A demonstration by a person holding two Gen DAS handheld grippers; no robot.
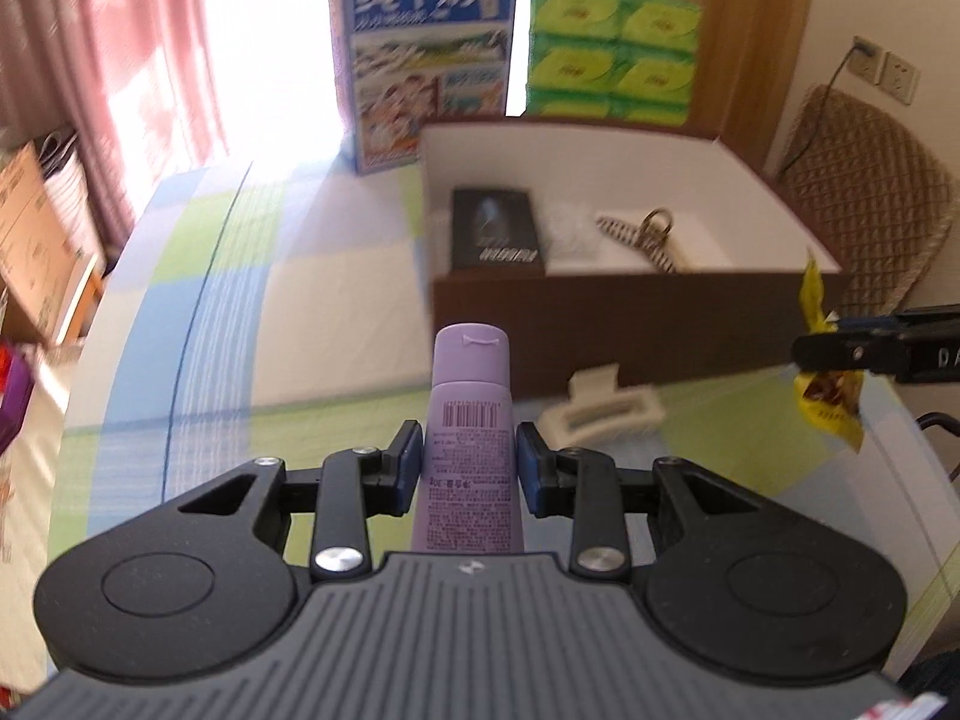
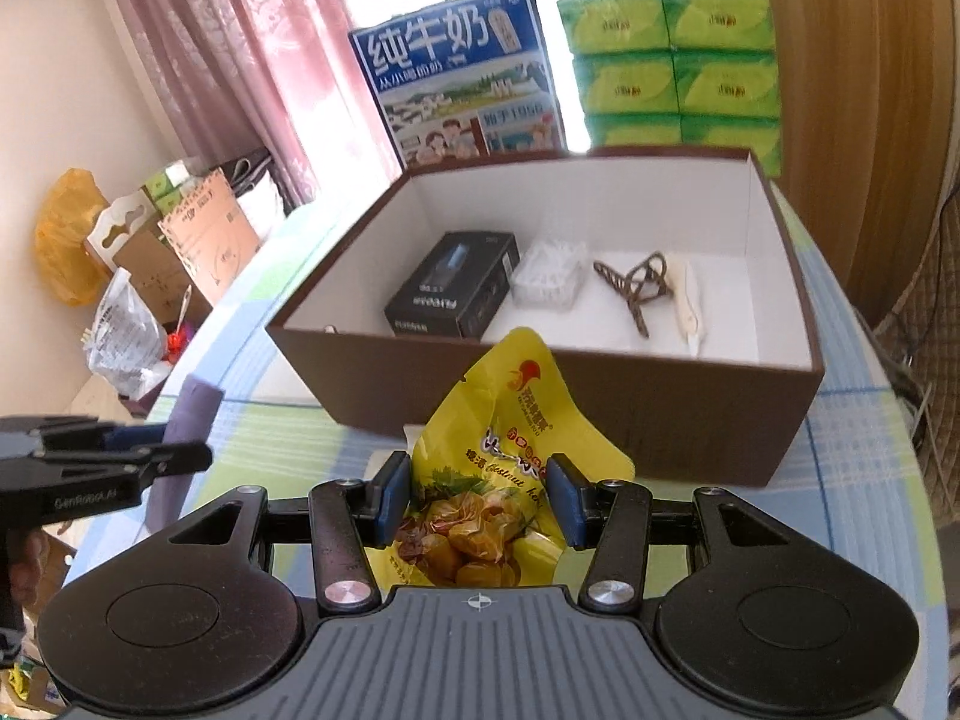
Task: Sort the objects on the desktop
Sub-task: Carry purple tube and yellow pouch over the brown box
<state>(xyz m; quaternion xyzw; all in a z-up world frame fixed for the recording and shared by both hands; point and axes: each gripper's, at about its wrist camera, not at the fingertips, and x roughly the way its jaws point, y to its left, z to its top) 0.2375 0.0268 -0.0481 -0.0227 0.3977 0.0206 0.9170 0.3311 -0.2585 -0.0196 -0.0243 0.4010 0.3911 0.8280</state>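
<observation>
Left gripper (image 1: 469,462): blue pads closed against both sides of a purple tube (image 1: 470,438), cap end forward, held above the checked tablecloth (image 1: 252,312) short of the brown box (image 2: 660,420). Right gripper (image 2: 478,501): pads pressed into a yellow snack packet (image 2: 498,450), held upright just before the box's near wall. Box contents: black carton (image 2: 453,285), clear plastic case (image 2: 549,273), striped hair claw (image 2: 633,285), white item (image 2: 684,297). On cloth near box: white clip (image 1: 600,405). Behind box: milk carton (image 2: 462,72), green tissue packs (image 2: 672,60).
</observation>
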